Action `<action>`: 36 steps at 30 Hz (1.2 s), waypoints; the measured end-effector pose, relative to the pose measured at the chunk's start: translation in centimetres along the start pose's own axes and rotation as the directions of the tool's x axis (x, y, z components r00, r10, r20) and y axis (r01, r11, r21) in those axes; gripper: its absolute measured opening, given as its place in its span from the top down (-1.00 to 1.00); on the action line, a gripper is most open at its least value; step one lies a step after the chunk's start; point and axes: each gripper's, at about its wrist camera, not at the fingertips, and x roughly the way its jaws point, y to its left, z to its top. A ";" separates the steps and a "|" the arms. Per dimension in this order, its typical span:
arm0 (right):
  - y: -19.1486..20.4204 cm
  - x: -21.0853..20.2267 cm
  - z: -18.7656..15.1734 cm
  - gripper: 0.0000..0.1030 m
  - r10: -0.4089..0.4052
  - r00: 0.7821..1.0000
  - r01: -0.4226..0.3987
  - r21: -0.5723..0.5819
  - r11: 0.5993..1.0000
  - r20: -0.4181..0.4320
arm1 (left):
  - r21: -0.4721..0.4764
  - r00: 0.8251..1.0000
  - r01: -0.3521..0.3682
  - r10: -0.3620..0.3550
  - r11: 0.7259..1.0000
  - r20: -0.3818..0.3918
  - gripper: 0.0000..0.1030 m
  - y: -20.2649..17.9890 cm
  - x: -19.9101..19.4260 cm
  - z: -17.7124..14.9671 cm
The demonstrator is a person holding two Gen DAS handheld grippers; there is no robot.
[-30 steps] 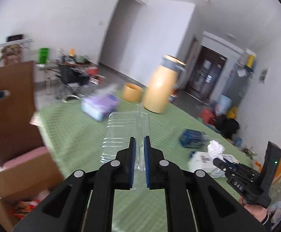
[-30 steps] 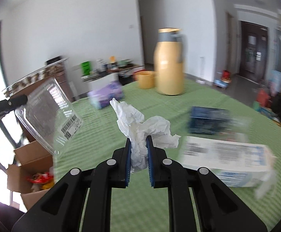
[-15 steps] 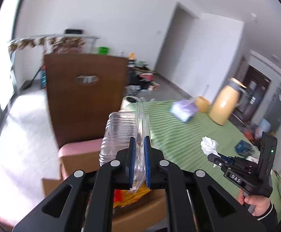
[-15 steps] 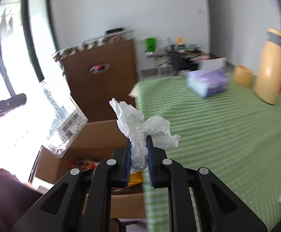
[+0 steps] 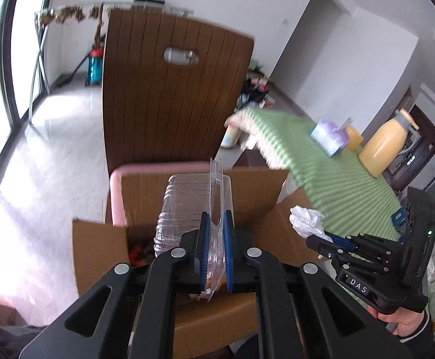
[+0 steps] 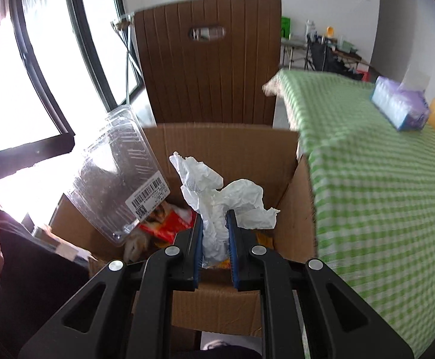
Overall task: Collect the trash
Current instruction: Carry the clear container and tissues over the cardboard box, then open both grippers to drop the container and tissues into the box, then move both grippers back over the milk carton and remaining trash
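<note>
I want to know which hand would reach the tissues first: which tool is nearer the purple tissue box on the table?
Right. The right tool hangs over the cardboard box beside the table edge; the left tool is further from the purple tissue box.

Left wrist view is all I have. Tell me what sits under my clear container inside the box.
Observer: The right wrist view looks into the cardboard box: a red and orange wrapper lies on its floor below the clear plastic container.
Operator: Report any label on the container.
Observer: A white barcode sticker sits on its lower face, which your view does not show.
Operator: Confirm the right gripper's hold on the tissue.
Observer: The right gripper pinches the crumpled white tissue near its base; most of the wad stands free above the pads, over the open box.
</note>
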 end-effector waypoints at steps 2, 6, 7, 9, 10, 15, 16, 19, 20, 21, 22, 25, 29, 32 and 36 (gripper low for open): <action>0.2 1.0 -0.6 0.72 -0.003 1.000 0.003 -0.007 1.000 -0.024 | -0.002 1.000 -0.014 0.014 1.000 -0.023 0.87 0.3 1.3 -0.6; 0.3 3.0 -1.4 0.71 -0.009 0.998 0.009 -0.009 1.000 -0.068 | -0.004 0.996 -0.041 0.041 0.999 -0.082 0.87 1.0 3.7 -1.7; 0.4 3.2 -1.5 0.71 -0.011 0.997 0.011 -0.008 1.000 -0.074 | -0.001 0.995 -0.037 0.037 0.999 -0.093 0.87 1.0 4.1 -1.8; 0.6 3.9 -1.7 0.71 -0.018 0.996 0.017 -0.007 1.000 -0.088 | 0.027 0.994 -0.040 0.042 0.999 -0.104 0.85 0.8 5.0 -2.3; 0.7 4.1 -1.7 0.71 -0.018 0.995 0.017 -0.008 1.000 -0.094 | 0.033 0.992 -0.051 0.054 0.998 -0.111 0.85 0.8 5.5 -2.5; 1.2 5.5 -1.6 0.50 -0.011 0.991 0.009 -0.015 1.000 -0.134 | 0.023 0.986 -0.059 0.062 0.998 -0.152 -0.08 0.5 6.3 -2.8; 1.4 5.7 -1.6 0.34 -0.011 0.990 0.009 -0.011 1.000 -0.140 | 0.024 0.987 -0.058 0.061 0.998 -0.150 -0.08 0.4 6.3 -2.8; 1.1 5.9 -1.5 -0.31 -0.010 0.991 0.012 0.016 1.000 -0.136 | 0.034 0.988 -0.051 0.055 0.998 -0.141 -0.20 0.3 6.0 -2.7; 1.0 5.9 -1.5 -0.31 0.005 0.991 -0.001 0.030 1.000 -0.136 | 0.039 0.989 -0.052 0.057 0.998 -0.134 -0.21 0.2 5.8 -2.6; 0.9 5.8 -1.4 -0.31 0.021 0.991 -0.015 0.046 0.999 -0.132 | 0.043 0.990 -0.052 0.057 0.998 -0.130 -0.26 0.1 5.6 -2.5; 0.9 5.8 -1.2 -0.31 0.023 0.991 -0.016 0.050 0.999 -0.130 | 0.045 0.990 -0.056 0.061 0.997 -0.130 -0.28 0.1 5.5 -2.5; 0.9 5.4 -1.1 -0.31 0.014 0.992 -0.007 0.053 0.999 -0.124 | 0.040 0.992 -0.072 0.075 0.997 -0.099 -0.42 0.2 4.8 -2.1; 0.3 4.7 -1.0 -0.31 0.007 0.994 0.002 0.072 0.997 -0.113 | 0.017 0.995 -0.085 0.085 0.996 -0.053 -0.47 0.2 3.5 -1.4; -0.1 3.5 -0.9 -0.31 0.000 0.996 0.007 0.085 0.996 -0.089 | 0.022 0.996 -0.084 0.084 0.996 -0.033 -0.48 -0.2 2.7 -1.0; -0.5 1.0 -0.8 -0.31 -0.016 0.999 0.019 0.100 0.995 -0.034 | 0.037 0.996 -0.087 0.086 0.996 0.013 -0.63 -1.0 1.2 -0.6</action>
